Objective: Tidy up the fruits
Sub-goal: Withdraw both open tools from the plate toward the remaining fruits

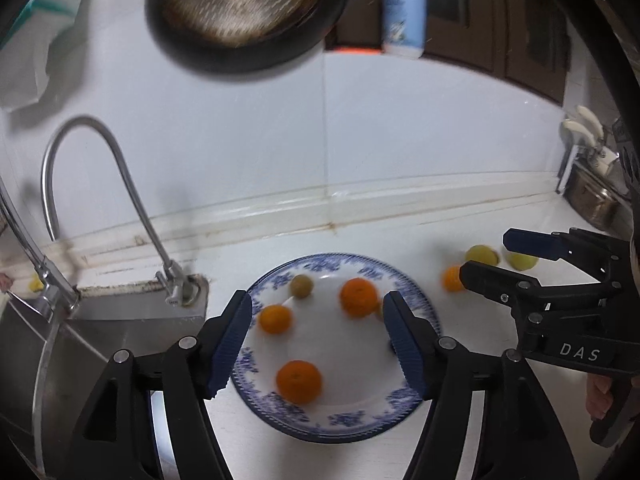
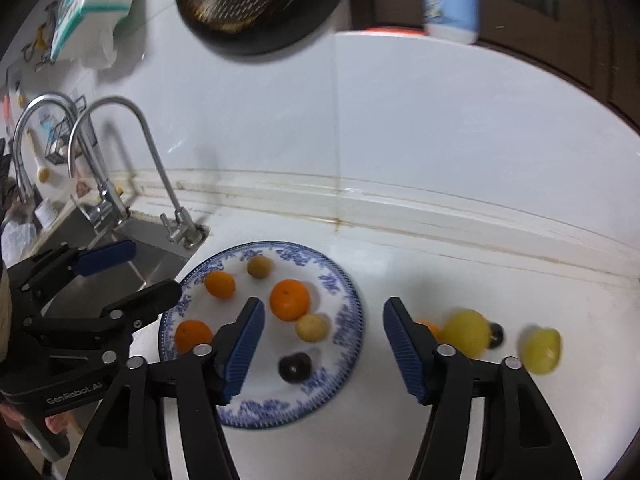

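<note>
Left wrist view, left to right. A sink (image 1: 120, 320) with curved taps (image 1: 120, 184) lies left of the left tongs (image 1: 316, 332), its basin largely cut off by the frame edge. The left tongs stand open with nothing between the blue pads; the blue-patterned plate (image 1: 280, 412) on the white worktop (image 1: 400, 240) lies directly beyond them. On the plate: three oranges (image 1: 298, 380), motion-blurred, and one small greenish fruit (image 1: 301, 285). A further pale fruit is mostly hidden behind the right-hand pad. Right of the plate, the right tongs (image 1: 482, 256) enter from the frame edge, also open and empty; they partly cover a small orange fruit (image 1: 452, 278) and two yellow-green fruits (image 1: 482, 255) on the worktop.

Right wrist view, left to right. The left tongs (image 2: 154, 270) appear at far left, ahead of the sink (image 2: 152, 264). The plate (image 2: 344, 320) sits left of and between the pads of the right tongs (image 2: 322, 344), carrying the three oranges (image 2: 289, 299), two pale fruits (image 2: 312, 327) and one dark fruit (image 2: 294, 367). Right of the right tongs lie two yellow fruits (image 2: 466, 332), blurred; a dark fruit (image 2: 496, 334) and an orange one (image 2: 430, 326) are largely concealed. A pan (image 2: 260, 4) and a bottle (image 2: 452, 0) hang cropped at the top.
</note>
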Demonstrator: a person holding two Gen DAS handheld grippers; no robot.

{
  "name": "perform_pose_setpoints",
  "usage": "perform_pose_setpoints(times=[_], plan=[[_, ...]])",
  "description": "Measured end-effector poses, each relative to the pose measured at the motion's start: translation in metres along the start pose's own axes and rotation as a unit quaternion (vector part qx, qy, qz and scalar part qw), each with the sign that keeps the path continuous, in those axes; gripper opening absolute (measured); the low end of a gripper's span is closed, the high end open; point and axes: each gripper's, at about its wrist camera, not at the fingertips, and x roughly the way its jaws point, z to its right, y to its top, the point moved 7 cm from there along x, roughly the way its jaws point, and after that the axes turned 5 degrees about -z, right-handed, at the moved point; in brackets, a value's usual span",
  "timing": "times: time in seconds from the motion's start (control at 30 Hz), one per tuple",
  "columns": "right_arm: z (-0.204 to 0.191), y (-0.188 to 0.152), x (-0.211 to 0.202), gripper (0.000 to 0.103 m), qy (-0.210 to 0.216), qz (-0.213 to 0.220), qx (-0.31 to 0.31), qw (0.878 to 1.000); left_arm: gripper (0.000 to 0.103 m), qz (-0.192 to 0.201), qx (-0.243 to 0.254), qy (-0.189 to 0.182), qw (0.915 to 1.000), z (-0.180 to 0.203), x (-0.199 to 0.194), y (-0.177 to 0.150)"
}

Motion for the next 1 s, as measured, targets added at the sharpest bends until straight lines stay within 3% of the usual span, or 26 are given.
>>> perform_pose_setpoints(times=[0.53,1.0], plan=[[0.072,-0.030,-0.073,0.072,-0.067,0.046,0.051,0.995,0.074,0.029,0.039,-0.044,0.9979,0.081,-0.023,0.011],[0.142,-0.048,-0.065,0.073,-0.134,0.009,0.092,0.987,0.074,-0.024,0.078,-0.058,0.9950,0.127,0.029,0.009]])
